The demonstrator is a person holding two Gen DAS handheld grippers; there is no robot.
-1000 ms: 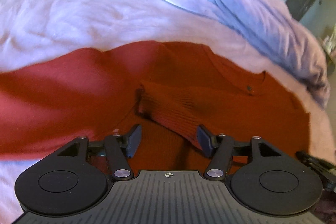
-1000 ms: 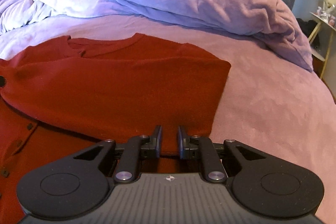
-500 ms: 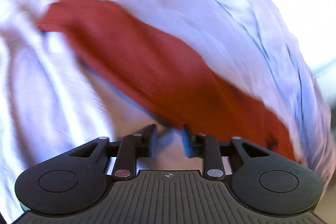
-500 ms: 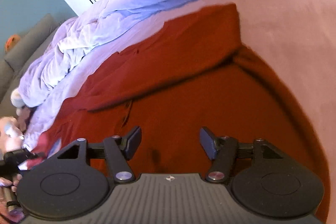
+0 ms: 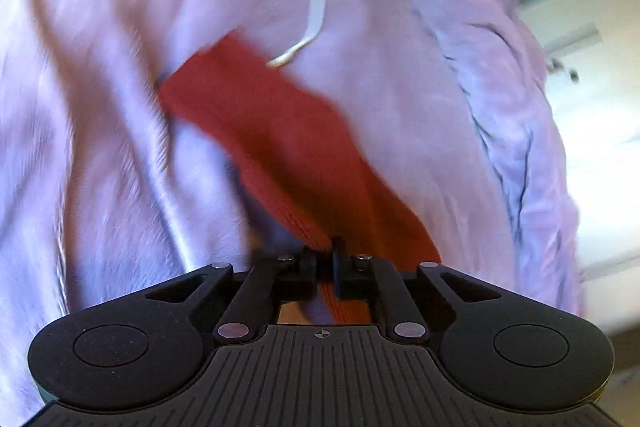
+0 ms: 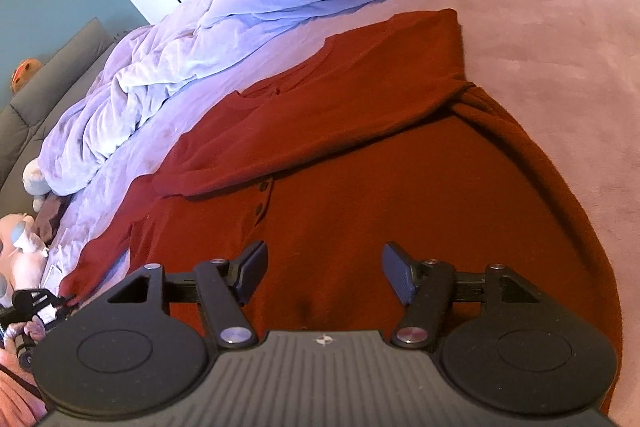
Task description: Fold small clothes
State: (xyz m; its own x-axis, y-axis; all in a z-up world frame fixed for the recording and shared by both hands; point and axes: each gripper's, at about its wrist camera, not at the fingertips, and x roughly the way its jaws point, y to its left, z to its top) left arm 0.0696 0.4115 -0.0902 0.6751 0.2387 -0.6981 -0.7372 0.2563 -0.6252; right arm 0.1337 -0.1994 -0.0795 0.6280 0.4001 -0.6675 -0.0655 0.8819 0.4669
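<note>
Your left gripper [image 5: 325, 259]: pinching the rust-red knit cardigan [image 6: 400, 195] sleeve, trailing toward 11 o'clock | your right gripper [image 6: 324, 277]: spread above its body | cardigan lies on lilac fleece bedspread [image 6: 560, 47].

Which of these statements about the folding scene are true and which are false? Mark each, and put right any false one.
1. The left gripper is shut on the sleeve of the red cardigan. True.
2. The right gripper is clamped on the cardigan's hem. False: its jaws stand wide apart over the red fabric and hold nothing.
3. One sleeve is already folded across the cardigan's front. True: it lies diagonally over the body, above the buttons.
4. The cardigan lies on a wooden table. False: it lies on a bed with a lilac blanket.
5. A crumpled lilac duvet is bunched beyond the cardigan. True.
</note>
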